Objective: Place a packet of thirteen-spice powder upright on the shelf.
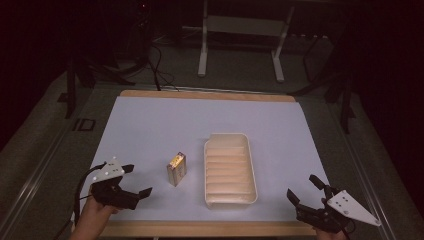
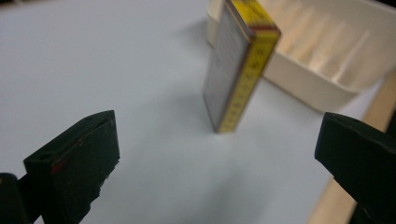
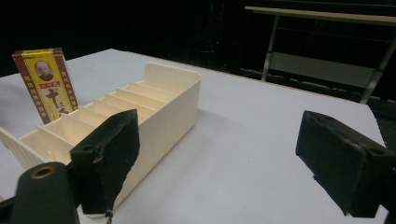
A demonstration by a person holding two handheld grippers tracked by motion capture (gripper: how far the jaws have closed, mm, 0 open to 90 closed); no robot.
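A white sheet covers the counter [image 1: 150, 125] in a dim room. Nearest, the left hand-held gripper [image 1: 134, 181] and the right hand-held gripper [image 1: 305, 189] both hover spread wide, gripping nothing. Farther in, a yellow box [image 1: 176, 169] stands upright just left of a cream ribbed tray [image 1: 230, 170].

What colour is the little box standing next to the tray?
The box is yellow with brown edges, clearest in the right gripper view.
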